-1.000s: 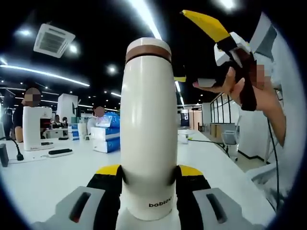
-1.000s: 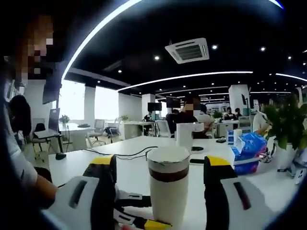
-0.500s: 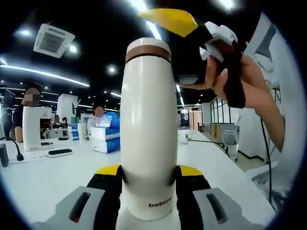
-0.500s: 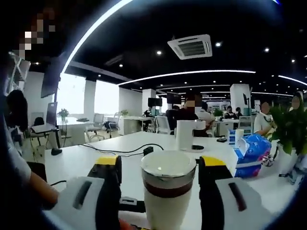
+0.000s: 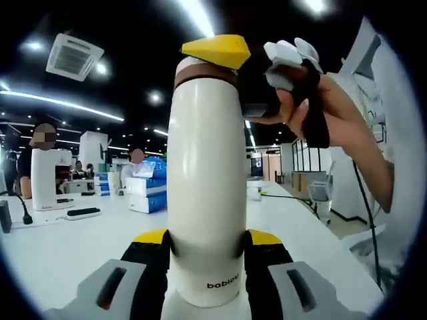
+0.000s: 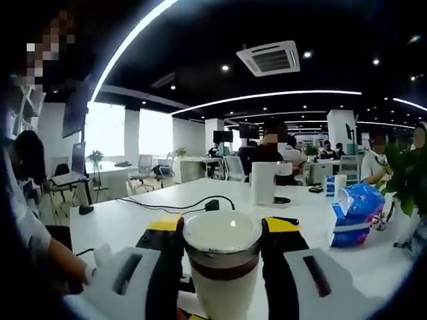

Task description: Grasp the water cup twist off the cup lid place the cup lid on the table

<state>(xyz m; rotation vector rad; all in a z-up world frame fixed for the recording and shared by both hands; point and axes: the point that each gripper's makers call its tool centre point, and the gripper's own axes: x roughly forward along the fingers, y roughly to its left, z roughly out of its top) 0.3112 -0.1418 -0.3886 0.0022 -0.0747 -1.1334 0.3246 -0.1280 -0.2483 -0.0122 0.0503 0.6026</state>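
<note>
Left gripper view sat low at the table (image 5: pixel 60 253), looking level and very close at the water cup (image 5: pixel 205 180) body. Right gripper view looked from above, across the cup lid (image 6: pixel 221 233), close. Both shared the cup, the white table and the office ceiling lights.

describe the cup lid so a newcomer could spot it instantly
Start at the long white table and find the tall cream cup standing upright, clamped low by the left gripper. The lid is its rounded white cap, flanked by the right gripper jaws. A brown band just beneath the lid sets it apart from the plain cream body.
</note>
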